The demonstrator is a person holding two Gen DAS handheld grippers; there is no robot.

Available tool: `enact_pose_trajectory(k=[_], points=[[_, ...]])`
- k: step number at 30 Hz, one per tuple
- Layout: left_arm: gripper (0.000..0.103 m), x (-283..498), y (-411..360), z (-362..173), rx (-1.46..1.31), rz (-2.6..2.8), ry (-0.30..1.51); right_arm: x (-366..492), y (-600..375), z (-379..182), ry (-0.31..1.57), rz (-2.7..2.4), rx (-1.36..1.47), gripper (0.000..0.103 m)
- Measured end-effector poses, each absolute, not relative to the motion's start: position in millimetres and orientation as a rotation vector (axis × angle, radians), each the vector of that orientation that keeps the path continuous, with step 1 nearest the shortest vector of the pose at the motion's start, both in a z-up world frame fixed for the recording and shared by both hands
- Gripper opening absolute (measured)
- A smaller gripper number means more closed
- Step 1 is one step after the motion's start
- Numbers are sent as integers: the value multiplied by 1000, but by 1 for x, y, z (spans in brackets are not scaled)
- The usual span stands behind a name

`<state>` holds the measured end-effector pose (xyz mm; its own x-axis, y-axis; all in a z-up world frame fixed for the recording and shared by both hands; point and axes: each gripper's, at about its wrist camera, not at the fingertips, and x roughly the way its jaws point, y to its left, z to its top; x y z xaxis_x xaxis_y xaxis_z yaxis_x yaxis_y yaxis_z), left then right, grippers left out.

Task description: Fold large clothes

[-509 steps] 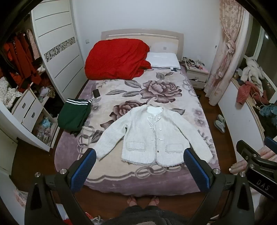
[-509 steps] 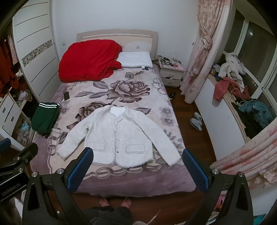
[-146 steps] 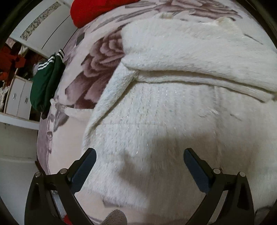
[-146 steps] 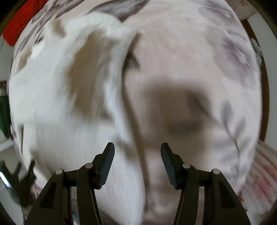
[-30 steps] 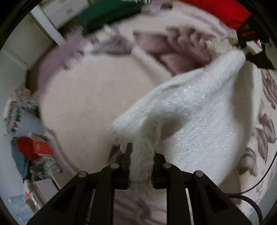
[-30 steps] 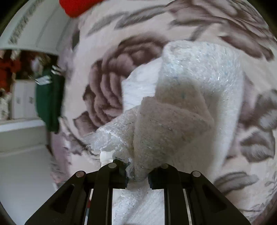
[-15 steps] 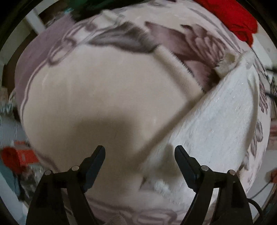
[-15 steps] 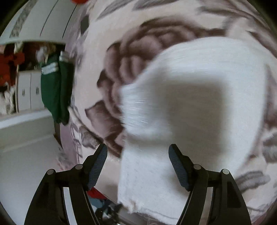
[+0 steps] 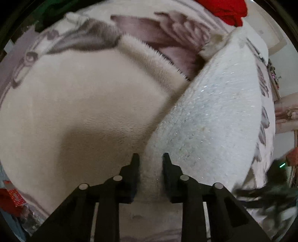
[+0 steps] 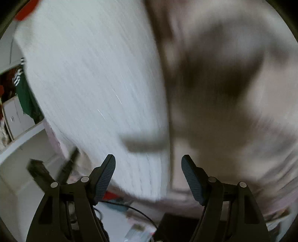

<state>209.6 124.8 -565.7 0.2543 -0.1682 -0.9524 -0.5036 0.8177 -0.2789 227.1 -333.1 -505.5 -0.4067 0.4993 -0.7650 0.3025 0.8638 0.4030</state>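
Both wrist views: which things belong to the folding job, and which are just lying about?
Job:
white jacket
left gripper, closing on the jacket's edge
right gripper, open
floral blanket beneath

Lying about:
red duvet
green garment

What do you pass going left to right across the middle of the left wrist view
Cream floral blanket → white fuzzy jacket, its lower edge pinched in the left gripper → blanket's flower border → pink curtain at the far right.
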Motion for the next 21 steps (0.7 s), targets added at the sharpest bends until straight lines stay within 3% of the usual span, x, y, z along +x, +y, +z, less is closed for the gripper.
enact_pose_trajectory(k=[2, 5, 6, 9, 13, 16, 17, 18, 21], points=[[18, 203, 121, -556, -613, 249, 1315, 197, -333, -523, 2031, 248, 670, 74], [17, 191, 111, -548, -632, 249, 1349, 174, -339, -518, 1944, 191, 681, 28], [17, 185, 110, -547, -643, 245, 1359, 170, -343, -513, 1924, 179, 681, 19], [18, 173, 109, -564, -674, 244, 1415, 164, -350, -495, 1890, 170, 599, 15], [28, 178, 119, -588, -741, 208, 1441, 171, -347, -503, 1942, 256, 503, 18], [33, 175, 133, -581, -826, 109, 1369, 179, -352, -499, 1945, 333, 513, 49], [47, 175, 137, -582, -849, 89, 1347, 182, -358, -494, 1917, 348, 541, 64], [59, 176, 140, -586, -872, 69, 1329, 185, -362, -493, 1900, 379, 573, 72], [64, 186, 138, -617, -961, 13, 1324, 184, -368, -509, 1900, 419, 614, 72]])
